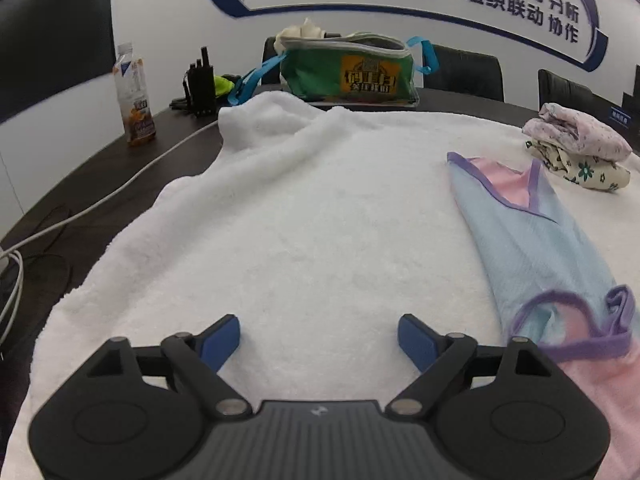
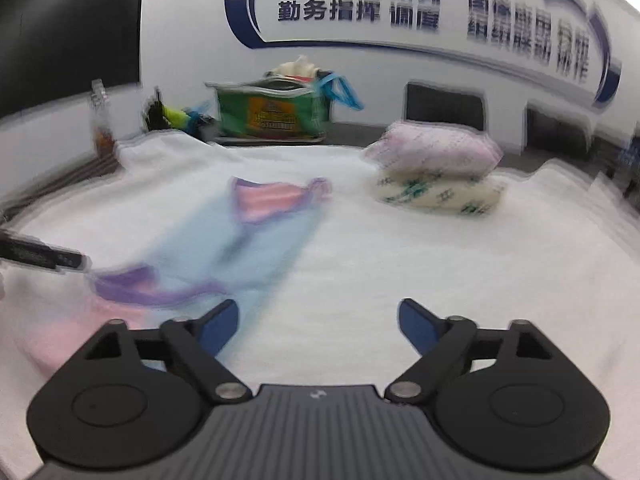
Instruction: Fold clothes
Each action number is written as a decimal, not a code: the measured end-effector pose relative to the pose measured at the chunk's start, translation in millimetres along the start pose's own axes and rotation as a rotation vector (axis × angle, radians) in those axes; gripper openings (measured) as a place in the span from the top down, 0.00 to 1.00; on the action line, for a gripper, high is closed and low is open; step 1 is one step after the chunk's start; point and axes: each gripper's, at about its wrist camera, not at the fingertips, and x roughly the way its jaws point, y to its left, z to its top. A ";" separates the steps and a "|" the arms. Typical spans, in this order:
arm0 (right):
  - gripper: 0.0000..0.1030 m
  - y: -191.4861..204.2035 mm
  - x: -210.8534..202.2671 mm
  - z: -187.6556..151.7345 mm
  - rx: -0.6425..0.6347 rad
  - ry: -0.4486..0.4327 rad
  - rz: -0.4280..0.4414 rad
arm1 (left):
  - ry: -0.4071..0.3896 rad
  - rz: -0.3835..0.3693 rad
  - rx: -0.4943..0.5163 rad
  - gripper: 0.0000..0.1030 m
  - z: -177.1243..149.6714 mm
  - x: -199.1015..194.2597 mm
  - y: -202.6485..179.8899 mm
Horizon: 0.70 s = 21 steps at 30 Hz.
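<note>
A light blue and pink garment with purple trim [image 1: 536,248] lies on a white towel [image 1: 312,220] that covers the table. It lies to the right of my left gripper [image 1: 319,338], which is open and empty above the towel. In the right wrist view, which is blurred, the same garment [image 2: 244,240] lies to the front left of my right gripper [image 2: 318,322], which is open and empty. The left gripper's finger [image 2: 40,256] shows at the left edge there.
Two folded garments [image 1: 576,148] are stacked at the back right, also in the right wrist view [image 2: 436,168]. A green bag [image 1: 348,70], a drink bottle [image 1: 134,96], black radios [image 1: 200,80] and cables [image 1: 100,200] stand on the dark table behind and left.
</note>
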 end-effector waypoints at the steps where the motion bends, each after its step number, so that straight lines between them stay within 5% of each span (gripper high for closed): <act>1: 0.02 -0.3 0.9 -1.8 -0.040 -0.002 -0.042 | -0.006 0.002 0.000 0.07 -1.5 1.3 -0.8; 6: 0.01 -31.0 20.4 -8.2 0.043 0.031 -0.047 | -0.008 -0.020 -0.022 0.00 -6.3 5.2 4.5; 10: 0.00 -39.2 47.5 -13.1 0.076 0.140 -0.041 | -0.007 -0.020 -0.021 0.00 -6.2 5.3 4.8; 21: 0.00 -45.4 46.3 -16.2 0.119 0.146 -0.012 | -0.008 -0.022 -0.022 0.00 -5.8 5.3 5.2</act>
